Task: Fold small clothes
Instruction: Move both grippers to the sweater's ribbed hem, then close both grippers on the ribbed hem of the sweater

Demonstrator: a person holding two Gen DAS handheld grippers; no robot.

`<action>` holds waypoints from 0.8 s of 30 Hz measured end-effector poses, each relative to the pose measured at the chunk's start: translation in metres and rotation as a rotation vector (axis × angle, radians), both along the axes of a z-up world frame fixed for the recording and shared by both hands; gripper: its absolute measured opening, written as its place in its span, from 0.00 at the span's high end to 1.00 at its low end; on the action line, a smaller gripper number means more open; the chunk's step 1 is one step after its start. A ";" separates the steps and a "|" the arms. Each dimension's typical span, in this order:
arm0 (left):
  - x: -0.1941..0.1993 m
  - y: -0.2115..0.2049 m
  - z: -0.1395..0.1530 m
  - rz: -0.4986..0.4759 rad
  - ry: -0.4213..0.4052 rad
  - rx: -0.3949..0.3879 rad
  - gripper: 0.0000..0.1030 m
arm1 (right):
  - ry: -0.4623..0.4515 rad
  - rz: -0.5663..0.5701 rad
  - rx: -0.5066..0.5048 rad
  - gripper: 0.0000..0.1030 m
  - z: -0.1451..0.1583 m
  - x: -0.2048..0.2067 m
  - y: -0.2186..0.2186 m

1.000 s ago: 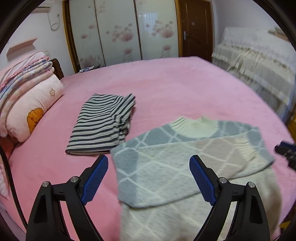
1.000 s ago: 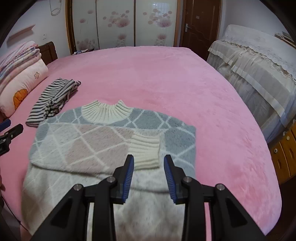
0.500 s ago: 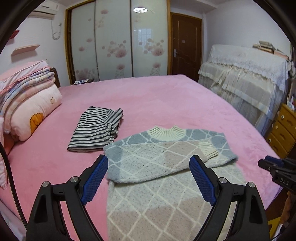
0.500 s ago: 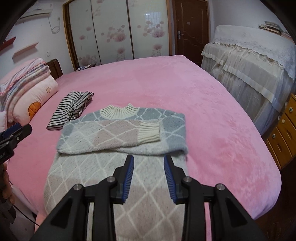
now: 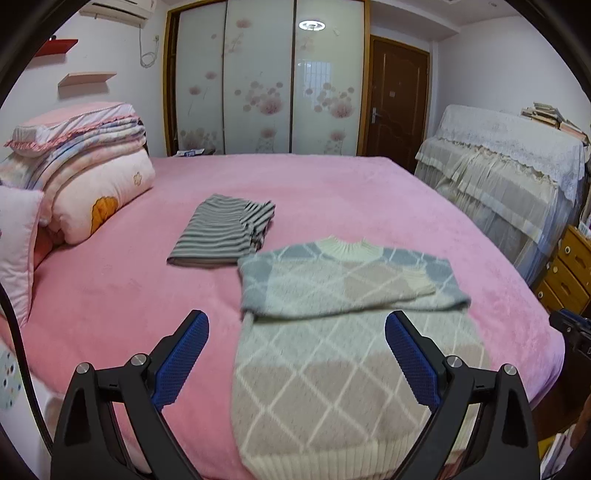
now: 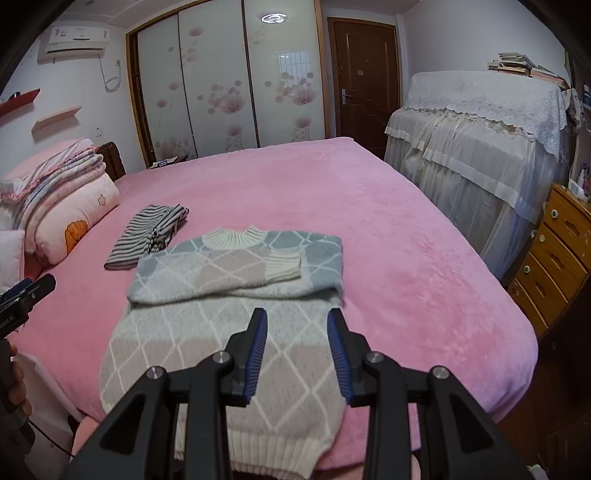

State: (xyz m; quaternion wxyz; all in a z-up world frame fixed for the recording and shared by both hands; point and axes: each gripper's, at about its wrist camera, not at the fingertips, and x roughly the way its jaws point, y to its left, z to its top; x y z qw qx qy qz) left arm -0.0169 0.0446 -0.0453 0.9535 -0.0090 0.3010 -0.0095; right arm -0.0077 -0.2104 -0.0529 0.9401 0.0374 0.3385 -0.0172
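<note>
Sweater: pastel diamond-patterned knit sweater (image 6: 221, 332) lies on pink plush bedspread (image 6: 406, 258), sleeves folded across the chest (hem toward 6 o'clock).
Striped garment: folded grey-striped top (image 5: 225, 230) at sweater's 10 o'clock.
Left gripper (image 5: 295, 332): wide apart, holding nothing.
Right gripper (image 6: 297, 332): partly parted, holding nothing.

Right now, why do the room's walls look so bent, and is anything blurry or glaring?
Left wrist view: fisheye lens bows the wardrobe doors and darkens the corners; the sweater looks slightly soft. Right wrist view: same curving; the ceiling lamp reflects as a bright ring on the wardrobe doors; the sweater looks sharper.
</note>
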 end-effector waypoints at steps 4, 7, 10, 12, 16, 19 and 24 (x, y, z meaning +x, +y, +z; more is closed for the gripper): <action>-0.018 0.008 -0.010 0.016 0.008 0.020 0.07 | 0.011 0.010 -0.008 0.67 -0.007 -0.016 -0.002; -0.031 0.015 -0.016 0.033 0.008 0.030 0.07 | 0.021 0.011 -0.008 0.67 -0.013 -0.026 -0.006; -0.036 0.023 -0.027 0.043 0.029 0.021 0.07 | 0.033 0.015 0.001 0.67 -0.023 -0.034 -0.009; -0.038 0.027 -0.036 0.047 0.048 0.012 0.07 | 0.045 0.017 0.007 0.67 -0.032 -0.036 -0.010; -0.038 0.034 -0.068 0.035 0.101 -0.004 0.07 | 0.072 0.041 0.021 0.67 -0.054 -0.040 -0.010; -0.038 0.040 -0.100 0.012 0.140 -0.030 0.07 | 0.102 0.063 0.038 0.67 -0.077 -0.040 -0.011; -0.038 0.044 -0.157 0.016 0.210 -0.044 0.07 | 0.179 0.110 0.082 0.67 -0.127 -0.034 -0.011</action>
